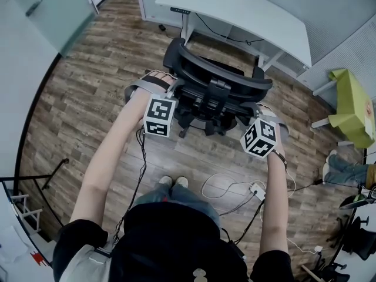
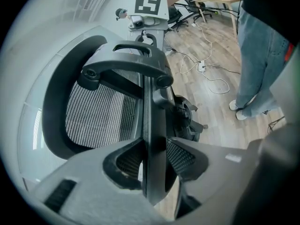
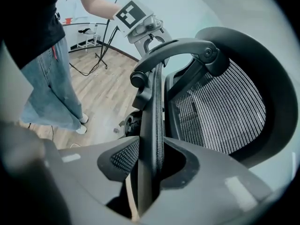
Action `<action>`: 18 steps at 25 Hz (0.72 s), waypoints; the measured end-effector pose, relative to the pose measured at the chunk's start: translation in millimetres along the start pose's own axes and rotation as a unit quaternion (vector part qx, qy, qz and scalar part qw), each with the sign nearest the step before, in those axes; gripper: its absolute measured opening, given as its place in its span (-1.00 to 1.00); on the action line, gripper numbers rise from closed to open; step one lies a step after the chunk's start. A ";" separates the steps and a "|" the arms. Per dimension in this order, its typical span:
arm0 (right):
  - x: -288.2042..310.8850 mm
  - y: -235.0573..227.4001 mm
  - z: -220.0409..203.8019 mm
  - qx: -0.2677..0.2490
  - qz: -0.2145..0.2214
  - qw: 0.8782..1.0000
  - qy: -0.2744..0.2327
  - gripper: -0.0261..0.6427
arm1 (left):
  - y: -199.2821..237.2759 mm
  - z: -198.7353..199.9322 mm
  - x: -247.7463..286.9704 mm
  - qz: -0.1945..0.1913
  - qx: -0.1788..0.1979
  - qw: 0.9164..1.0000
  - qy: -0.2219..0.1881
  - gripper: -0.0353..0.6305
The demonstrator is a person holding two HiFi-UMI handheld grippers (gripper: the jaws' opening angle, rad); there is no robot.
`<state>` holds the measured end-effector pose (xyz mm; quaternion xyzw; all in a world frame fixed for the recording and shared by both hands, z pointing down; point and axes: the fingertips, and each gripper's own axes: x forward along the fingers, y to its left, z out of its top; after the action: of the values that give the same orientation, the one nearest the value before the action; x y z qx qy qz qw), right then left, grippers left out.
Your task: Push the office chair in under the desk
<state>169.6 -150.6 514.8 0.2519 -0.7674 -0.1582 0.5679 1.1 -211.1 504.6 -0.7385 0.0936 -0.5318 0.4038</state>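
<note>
A black office chair (image 1: 217,78) with a mesh back stands on the wood floor in front of the white desk (image 1: 235,10), its seat facing the desk. My left gripper (image 1: 175,91) is shut on the left edge of the backrest frame (image 2: 152,121), which runs between its pads (image 2: 180,156). My right gripper (image 1: 258,109) is shut on the right edge of the same frame (image 3: 152,111). In the left gripper view the right gripper (image 2: 147,25) shows across the backrest. The left gripper (image 3: 145,29) shows likewise in the right gripper view.
White cables and a power strip (image 1: 255,188) lie on the floor by the person's feet (image 1: 173,182). At the right are a green table (image 1: 352,107), another person's legs (image 1: 346,170) and more chair bases (image 1: 358,234). A glass wall curves along the left.
</note>
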 end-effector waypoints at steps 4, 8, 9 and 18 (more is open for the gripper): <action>3.0 -0.4 -2.3 -0.004 -0.009 1.000 0.000 -0.52 | -0.9 -0.6 4.3 0.008 -0.004 1.000 0.006 -0.41; 9.0 -6.0 -6.8 -0.005 -0.016 1.000 0.000 -0.51 | 3.1 -1.5 13.5 0.011 -0.003 1.000 0.006 -0.41; 11.0 -8.1 -7.9 -0.006 -0.018 1.000 0.000 -0.51 | 4.8 -2.1 16.0 0.012 -0.004 1.000 0.007 -0.41; 20.7 -20.0 -13.8 -0.008 -0.027 1.000 0.002 -0.51 | 14.4 -4.7 30.6 0.020 -0.008 1.000 0.010 -0.41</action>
<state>182.2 -178.2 524.8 0.2685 -0.7580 -0.1794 0.5667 14.0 -240.3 516.7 -0.7344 0.1166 -0.5298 0.4079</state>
